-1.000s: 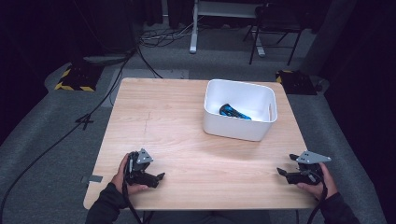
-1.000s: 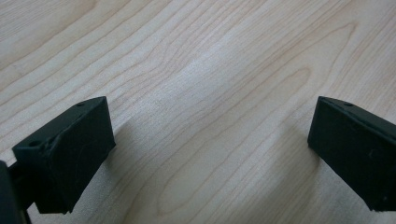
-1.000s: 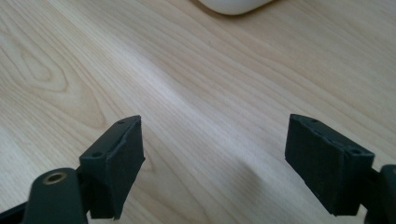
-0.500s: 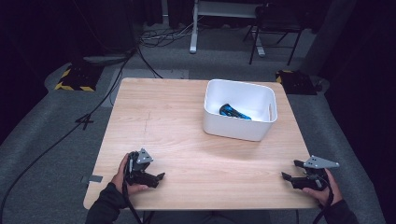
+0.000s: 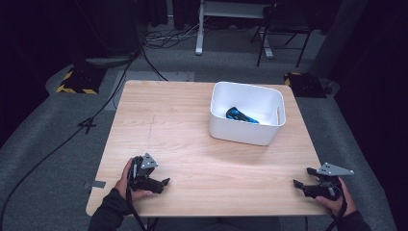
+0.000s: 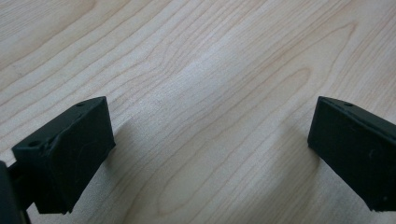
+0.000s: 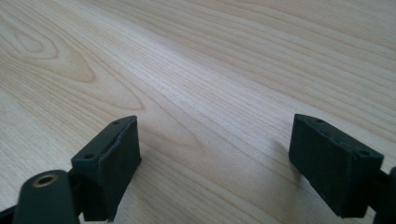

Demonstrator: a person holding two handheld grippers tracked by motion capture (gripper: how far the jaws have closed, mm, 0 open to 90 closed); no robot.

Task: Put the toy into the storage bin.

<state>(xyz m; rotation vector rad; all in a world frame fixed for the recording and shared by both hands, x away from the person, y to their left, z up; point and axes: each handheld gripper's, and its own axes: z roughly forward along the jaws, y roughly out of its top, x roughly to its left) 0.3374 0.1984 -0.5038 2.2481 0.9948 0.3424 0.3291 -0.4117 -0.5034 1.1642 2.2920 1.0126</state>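
**Both tongs rest apart on the table**

The left gripper (image 5: 161, 184) sits on the light wooden table (image 5: 183, 125), jaws wide apart; the right gripper (image 5: 302, 179) has just been opening, nothing between its jaws; the blue and black tool (image 5: 241, 116) lies inside the white plastic tub (image 5: 246, 134), well apart from both.

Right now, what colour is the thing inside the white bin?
Blue and black, clearest in the high view.

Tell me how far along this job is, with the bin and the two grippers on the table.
Done, it seems: a blue and black object already lies inside the white bin. In hand: nothing. The left gripper and right gripper both rest near the table's front edge, jaws open on bare wood; the right jaws have just been opening. No other loose items appear on the tabletop.
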